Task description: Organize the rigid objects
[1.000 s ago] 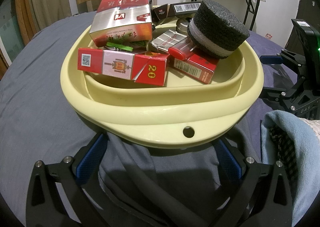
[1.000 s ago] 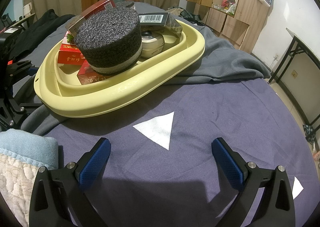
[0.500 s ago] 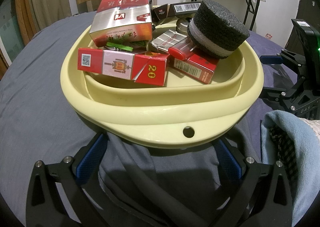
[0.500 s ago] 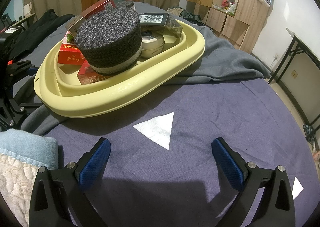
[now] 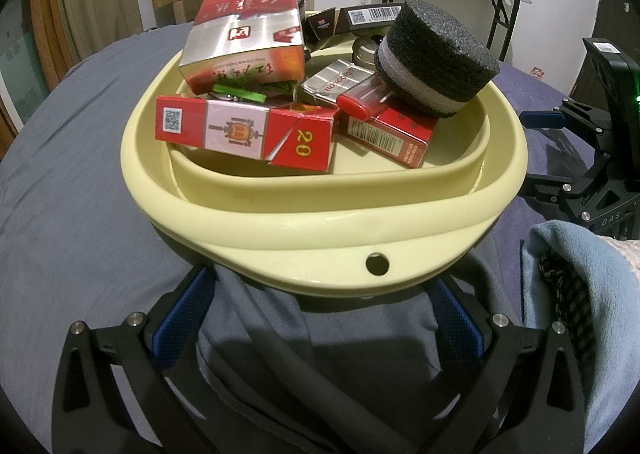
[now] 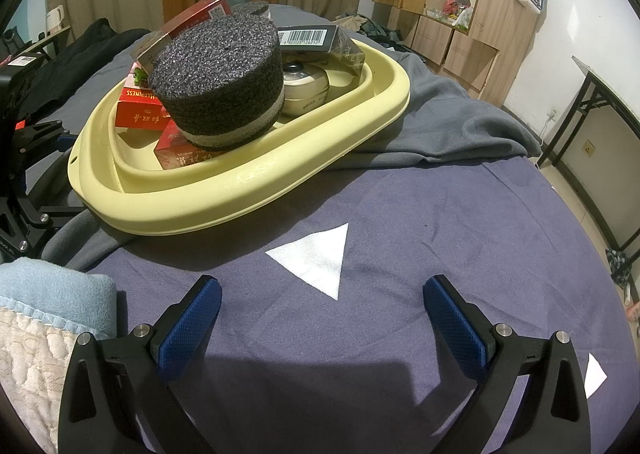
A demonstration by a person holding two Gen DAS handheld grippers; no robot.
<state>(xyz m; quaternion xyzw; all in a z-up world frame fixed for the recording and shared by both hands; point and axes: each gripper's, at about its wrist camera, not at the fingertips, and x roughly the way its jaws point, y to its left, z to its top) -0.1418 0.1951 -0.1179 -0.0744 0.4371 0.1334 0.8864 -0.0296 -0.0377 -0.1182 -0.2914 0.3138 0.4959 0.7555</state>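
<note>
Both grippers spread wide | yellow basin [image 5: 320,221] heaped: boxes, foam disc [image 5: 436,65]

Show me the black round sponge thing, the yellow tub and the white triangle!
black foam disc [image 6: 218,53], right wrist view, on its flat top.
yellow tub [image 5: 320,221], left wrist view, on its near rim.
white triangle [image 6: 320,258], right wrist view, on its middle, on the purple cloth.

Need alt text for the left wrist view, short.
A pale yellow basin on grey cloth holds red cigarette packs, a large red box and a black foam disc; the open left hand-held gripper sits at its near rim.
</note>
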